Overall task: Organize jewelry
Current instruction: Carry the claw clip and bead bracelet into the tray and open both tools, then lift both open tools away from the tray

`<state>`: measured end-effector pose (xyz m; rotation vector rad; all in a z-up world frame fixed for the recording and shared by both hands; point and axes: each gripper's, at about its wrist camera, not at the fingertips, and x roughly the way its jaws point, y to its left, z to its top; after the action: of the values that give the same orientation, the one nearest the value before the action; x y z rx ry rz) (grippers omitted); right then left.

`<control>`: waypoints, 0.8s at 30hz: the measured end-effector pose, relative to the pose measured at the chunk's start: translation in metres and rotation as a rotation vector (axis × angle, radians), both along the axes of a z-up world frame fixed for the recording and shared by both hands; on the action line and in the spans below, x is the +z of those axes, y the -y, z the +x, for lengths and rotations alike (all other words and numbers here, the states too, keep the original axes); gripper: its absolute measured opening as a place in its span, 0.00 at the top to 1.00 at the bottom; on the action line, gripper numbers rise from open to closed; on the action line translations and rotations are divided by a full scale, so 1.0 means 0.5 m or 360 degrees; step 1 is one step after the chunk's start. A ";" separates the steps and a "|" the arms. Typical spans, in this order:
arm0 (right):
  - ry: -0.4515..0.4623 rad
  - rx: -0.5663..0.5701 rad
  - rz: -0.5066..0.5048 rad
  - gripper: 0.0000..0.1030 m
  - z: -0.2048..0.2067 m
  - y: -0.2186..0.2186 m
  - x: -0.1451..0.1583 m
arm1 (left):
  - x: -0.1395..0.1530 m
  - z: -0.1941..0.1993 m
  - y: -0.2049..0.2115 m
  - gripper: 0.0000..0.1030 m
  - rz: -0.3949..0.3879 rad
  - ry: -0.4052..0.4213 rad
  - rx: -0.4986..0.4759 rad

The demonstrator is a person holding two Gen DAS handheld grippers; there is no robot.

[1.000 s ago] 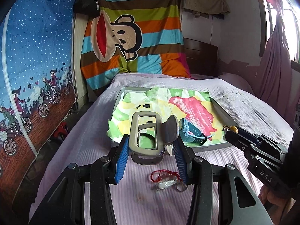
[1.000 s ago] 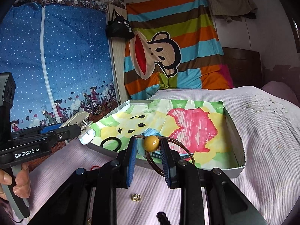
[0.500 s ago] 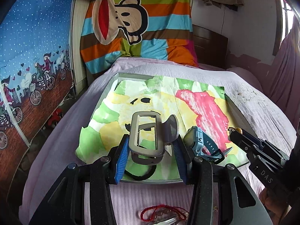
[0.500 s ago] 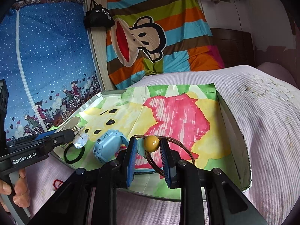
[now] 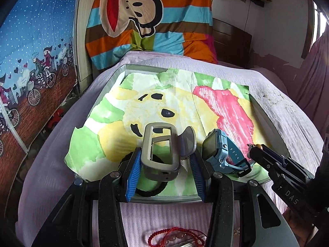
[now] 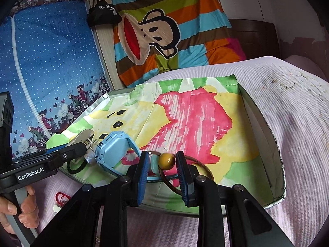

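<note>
A shallow grey tray (image 5: pixel 115 78) (image 6: pixel 265 123), lined with a painted green, yellow and pink sheet, lies on the bed. My left gripper (image 5: pixel 164 162) is shut on a grey hair clip (image 5: pixel 159 152) and holds it over the tray's near edge. My right gripper (image 6: pixel 162 162) is shut on a brown wire bangle with a yellow bead (image 6: pixel 167 159), over the tray's near side. A blue watch (image 5: pixel 223 151) (image 6: pixel 114 149) and a black hair tie (image 5: pixel 151 190) (image 6: pixel 77 164) lie in the tray.
A red bead bracelet (image 5: pixel 174 238) (image 6: pixel 60 196) lies on the pink bedsheet in front of the tray. A striped monkey blanket (image 5: pixel 144 16) hangs at the headboard. A blue patterned curtain (image 5: pixel 30 61) runs along the left. A hand (image 6: pixel 22 207) holds the left gripper.
Both grippers moved forward from the bedsheet to over the tray, carrying the clip and the bangle. The red bracelet dropped back toward the bottom of the left view.
</note>
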<state>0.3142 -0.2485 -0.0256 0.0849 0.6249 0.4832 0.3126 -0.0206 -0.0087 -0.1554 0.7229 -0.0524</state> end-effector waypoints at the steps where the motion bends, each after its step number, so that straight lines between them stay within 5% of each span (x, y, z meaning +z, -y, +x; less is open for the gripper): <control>1: 0.0005 -0.0001 0.0001 0.69 -0.002 0.001 0.001 | -0.001 -0.002 -0.002 0.60 -0.0003 -0.0001 0.0002; 7: 0.0046 -0.0019 0.0006 0.57 -0.014 0.007 0.012 | 0.005 -0.016 -0.007 0.56 -0.0004 0.0039 0.0040; 12: 0.0112 -0.0030 -0.0014 0.42 -0.035 0.011 0.028 | 0.023 -0.042 -0.016 0.43 -0.0027 0.0117 0.0068; 18: 0.0212 -0.0038 -0.0059 0.18 -0.081 0.010 0.048 | 0.054 -0.082 -0.019 0.25 0.0022 0.0180 0.0081; 20: 0.0260 -0.0055 -0.0057 0.00 -0.103 0.010 0.054 | 0.066 -0.104 -0.023 0.20 0.0034 0.0223 0.0101; 24: 0.0363 -0.0043 -0.0010 0.00 -0.152 0.014 0.067 | 0.086 -0.159 -0.034 0.09 -0.0008 0.0352 0.0154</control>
<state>0.2381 -0.2553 0.0081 0.0315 0.4014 0.4572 0.2332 -0.0034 0.0343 -0.1860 0.4941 0.0209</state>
